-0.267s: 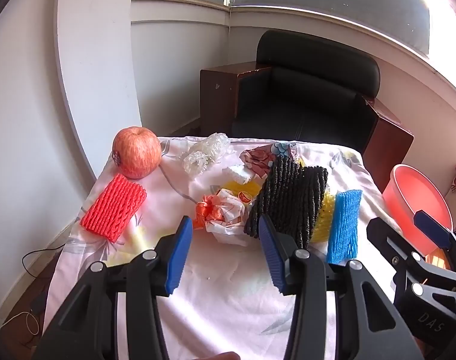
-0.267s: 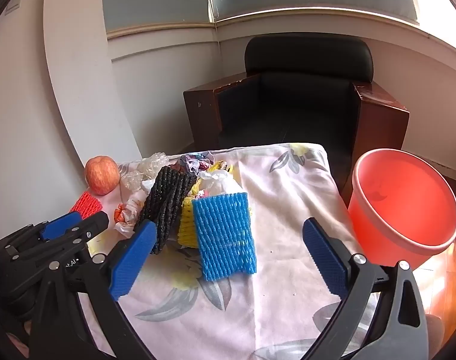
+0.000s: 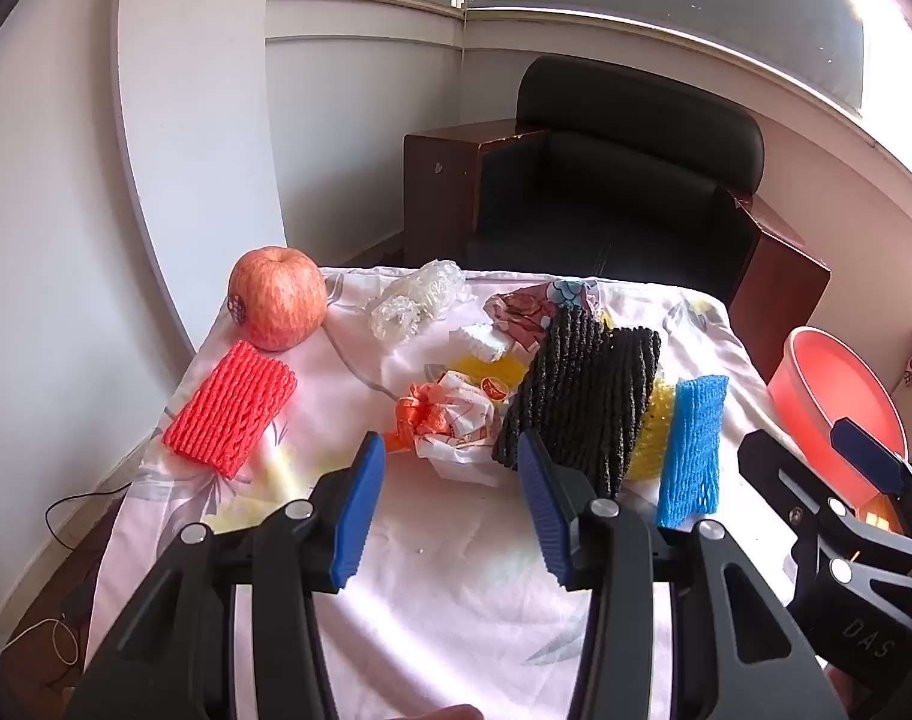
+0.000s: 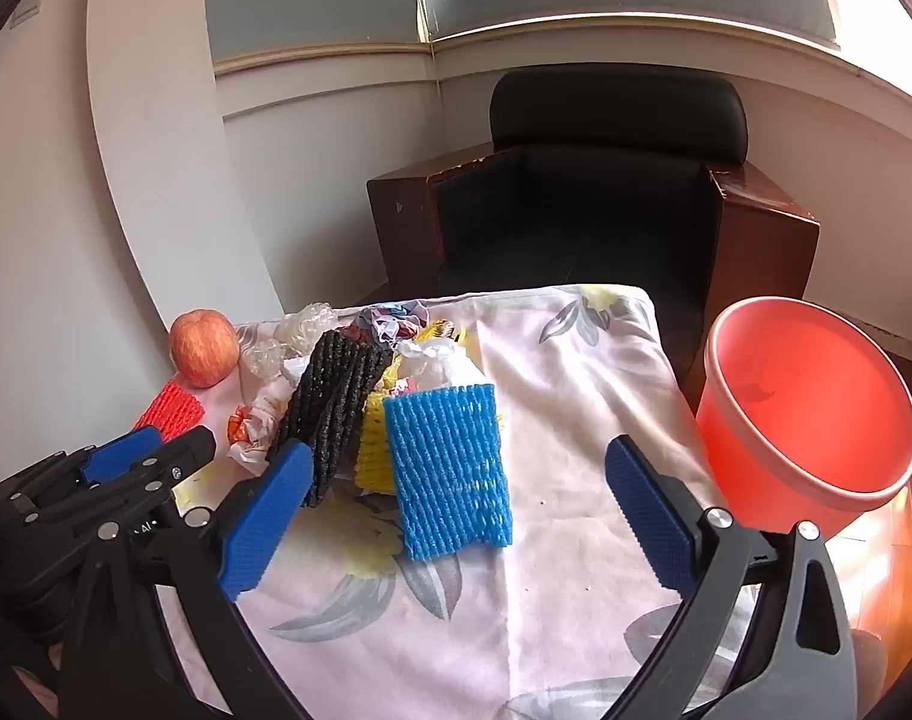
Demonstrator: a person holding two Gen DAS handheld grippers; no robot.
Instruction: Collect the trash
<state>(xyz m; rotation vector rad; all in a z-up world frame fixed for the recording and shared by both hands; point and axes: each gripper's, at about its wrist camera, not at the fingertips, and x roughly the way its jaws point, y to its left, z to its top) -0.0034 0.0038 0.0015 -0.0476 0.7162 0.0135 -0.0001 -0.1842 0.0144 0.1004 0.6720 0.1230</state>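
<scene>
Both grippers, left gripper (image 3: 450, 498) and right gripper (image 4: 462, 516), are held released above the blue foam net (image 4: 447, 468), which is framed for transfer to the red bucket (image 4: 810, 402).

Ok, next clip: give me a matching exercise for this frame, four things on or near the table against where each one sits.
Things:
1. apple
2. blue foam net
3. red foam net
4. pink bucket

Places:
A. off the table's right edge, on the floor
B. far left corner of the tablecloth
C. lying against the yellow foam net
D. left edge, just in front of the apple

Pairs: 1-B, 2-C, 3-D, 4-A
</scene>
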